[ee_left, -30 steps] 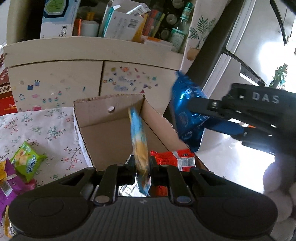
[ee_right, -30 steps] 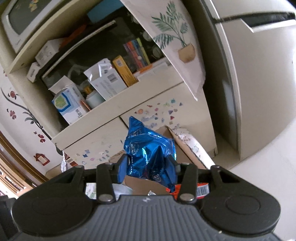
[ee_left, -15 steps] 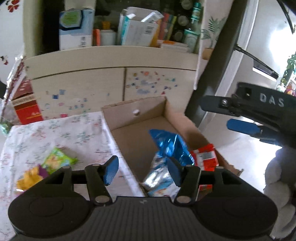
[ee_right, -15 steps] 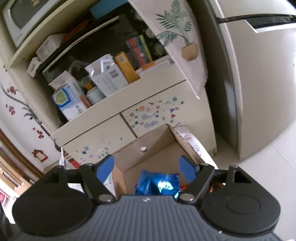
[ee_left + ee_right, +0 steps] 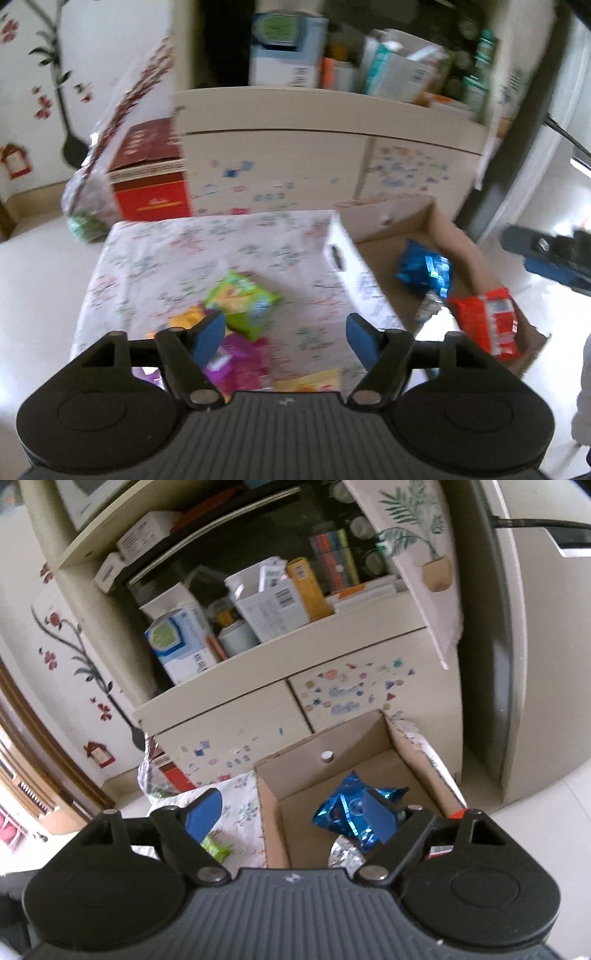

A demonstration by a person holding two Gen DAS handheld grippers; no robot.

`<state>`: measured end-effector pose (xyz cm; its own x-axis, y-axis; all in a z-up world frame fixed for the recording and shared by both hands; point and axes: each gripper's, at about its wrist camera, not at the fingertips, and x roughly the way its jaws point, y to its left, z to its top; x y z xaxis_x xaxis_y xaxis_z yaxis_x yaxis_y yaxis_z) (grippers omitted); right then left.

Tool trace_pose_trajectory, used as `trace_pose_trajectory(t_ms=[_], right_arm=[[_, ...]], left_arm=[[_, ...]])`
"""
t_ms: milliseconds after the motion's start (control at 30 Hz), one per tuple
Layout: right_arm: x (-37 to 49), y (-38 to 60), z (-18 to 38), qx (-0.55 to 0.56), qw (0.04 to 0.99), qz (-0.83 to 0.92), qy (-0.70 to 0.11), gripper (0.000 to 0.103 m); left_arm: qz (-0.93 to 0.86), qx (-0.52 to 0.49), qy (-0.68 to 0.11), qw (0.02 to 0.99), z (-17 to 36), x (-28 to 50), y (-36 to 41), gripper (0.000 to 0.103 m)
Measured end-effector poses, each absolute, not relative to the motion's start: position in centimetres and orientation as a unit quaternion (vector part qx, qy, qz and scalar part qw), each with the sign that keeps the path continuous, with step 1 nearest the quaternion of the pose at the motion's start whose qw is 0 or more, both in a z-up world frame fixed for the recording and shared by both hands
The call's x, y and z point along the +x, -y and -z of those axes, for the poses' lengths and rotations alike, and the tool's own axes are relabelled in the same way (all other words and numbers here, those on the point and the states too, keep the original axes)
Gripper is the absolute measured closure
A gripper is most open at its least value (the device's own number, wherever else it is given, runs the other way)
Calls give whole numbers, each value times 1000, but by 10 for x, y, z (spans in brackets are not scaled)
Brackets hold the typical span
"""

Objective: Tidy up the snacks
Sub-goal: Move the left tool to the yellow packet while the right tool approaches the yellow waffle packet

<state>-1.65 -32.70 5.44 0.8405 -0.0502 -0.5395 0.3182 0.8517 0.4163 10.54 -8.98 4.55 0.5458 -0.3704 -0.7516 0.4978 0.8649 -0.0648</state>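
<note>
Left tongs (image 5: pixel 286 334) are spread wide apart with nothing between them, hanging over the table (image 5: pixel 155 258) with the flowery cloth. Right under them sits a green snack packet (image 5: pixel 242 303), and closer in there's a purple packet (image 5: pixel 236 363) plus some yellow ones (image 5: pixel 314 384) half hidden by the tool body. It's all a bit motion-blurred on that side.

Right tongs (image 5: pixel 291 818) are also wide apart and holding nothing, hovering above the near end of the cardboard box (image 5: pixel 288 775). The box stands just right of the table, touching its edge. Inside it lies a shiny blue snack bag (image 5: pixel 343 812), crumpled, about mid-box, with a silvery wrapper (image 5: pixel 343 854) beside it toward the camera. From the left camera you can also see a red snack bag (image 5: pixel 485 323) at the near right corner of the box.

Behind everything is a cream cabinet (image 5: pixel 240 720) with stickers on the doors, and a shelf full of cartons above.
</note>
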Motion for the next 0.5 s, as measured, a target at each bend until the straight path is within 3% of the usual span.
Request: trace_pose_trajectory(t_ms=[500], right_arm=[[3, 248, -43, 172, 938, -5, -303, 19]], left_arm=[[176, 18, -434, 884, -26, 148, 12, 18]])
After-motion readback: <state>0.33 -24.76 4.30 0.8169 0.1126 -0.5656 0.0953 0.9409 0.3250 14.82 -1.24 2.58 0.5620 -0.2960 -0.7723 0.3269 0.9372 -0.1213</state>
